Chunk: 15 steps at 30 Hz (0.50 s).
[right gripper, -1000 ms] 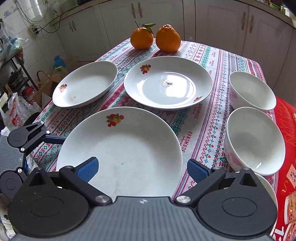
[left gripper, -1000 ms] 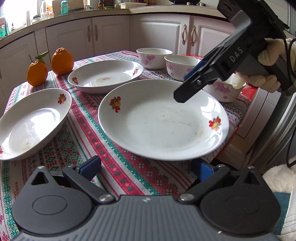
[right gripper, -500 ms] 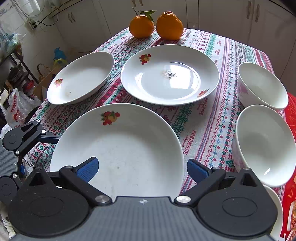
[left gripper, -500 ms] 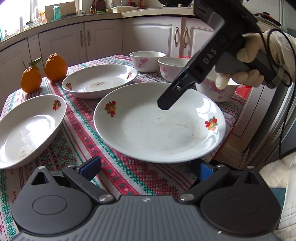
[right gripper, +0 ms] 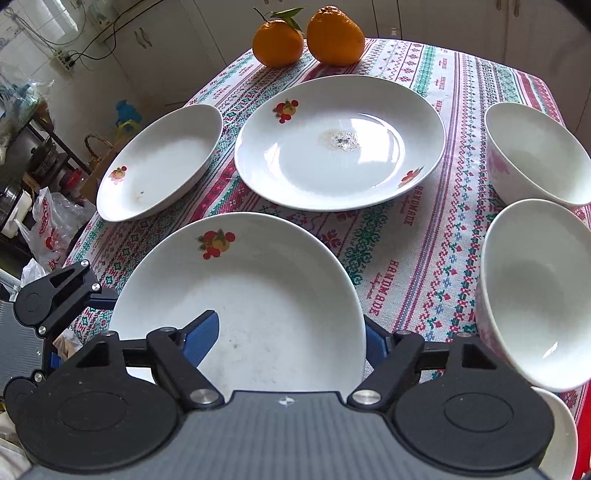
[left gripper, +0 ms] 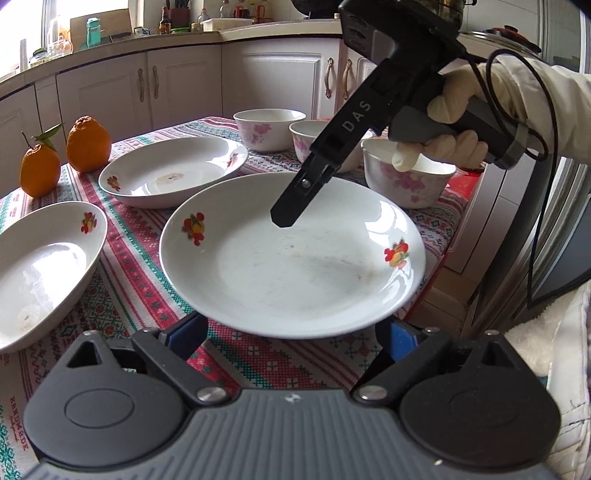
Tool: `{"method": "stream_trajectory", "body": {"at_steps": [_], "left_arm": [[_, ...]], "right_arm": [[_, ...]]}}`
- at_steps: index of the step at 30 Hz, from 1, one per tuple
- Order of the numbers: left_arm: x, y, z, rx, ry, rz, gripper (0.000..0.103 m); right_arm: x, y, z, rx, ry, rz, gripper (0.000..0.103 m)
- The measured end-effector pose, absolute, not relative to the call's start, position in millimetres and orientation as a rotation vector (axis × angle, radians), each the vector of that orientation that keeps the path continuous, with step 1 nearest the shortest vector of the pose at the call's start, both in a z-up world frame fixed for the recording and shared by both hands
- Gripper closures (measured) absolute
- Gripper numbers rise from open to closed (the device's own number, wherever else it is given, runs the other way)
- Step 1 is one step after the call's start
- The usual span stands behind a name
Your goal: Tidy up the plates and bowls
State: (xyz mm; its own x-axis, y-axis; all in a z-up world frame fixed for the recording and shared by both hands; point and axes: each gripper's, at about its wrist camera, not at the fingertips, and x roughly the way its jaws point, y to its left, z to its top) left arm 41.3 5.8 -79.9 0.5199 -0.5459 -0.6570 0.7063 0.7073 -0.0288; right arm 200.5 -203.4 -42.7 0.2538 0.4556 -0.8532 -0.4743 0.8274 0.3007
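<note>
A large white plate with fruit prints (left gripper: pixel 291 254) (right gripper: pixel 240 295) lies at the near corner of the table. My left gripper (left gripper: pixel 293 332) (right gripper: pixel 85 328) is at its near rim with the jaws closing; the rim lies between the blue pads (left gripper: pixel 188 330), which stand clear of it. My right gripper (right gripper: pixel 288 341) (left gripper: pixel 284 218) comes down on the opposite rim, jaws closing. One of its pads (right gripper: pixel 201 338) hangs over the plate's inside, the other sits outside the rim, partly hidden. Neither presses. Two more plates (right gripper: pixel 340 144) (right gripper: pixel 159 162) lie behind.
Three white bowls with pink flowers (left gripper: pixel 269 125) (left gripper: pixel 321 144) (left gripper: pixel 406 173) stand in a row along the table's right side. Two oranges (right gripper: pixel 279 42) (right gripper: pixel 334 33) sit at the far end. A patterned tablecloth (right gripper: pixel 406 236) covers the table; cupboards (left gripper: pixel 177 85) surround it.
The right gripper has come down and in over the near plate. Both grippers' jaws have narrowed, the right one more. The plates and bowls lie where they were.
</note>
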Motion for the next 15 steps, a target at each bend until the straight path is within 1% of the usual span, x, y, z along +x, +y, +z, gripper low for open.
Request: {"method": "stream_trajectory", "body": {"at_steps": [3,15], "left_arm": [[40.8,4.8,-79.8,0.257,0.688,-0.764,0.008],[41.4,6.1,-79.3,0.252,0.685,-0.773,0.008]], "right_arm": [[201.8,-205.7,-43.1,-0.018,1.158,0.639,0.023],[203.2,-204.8,-43.1,-0.03,1.165,0.664,0.023]]}}
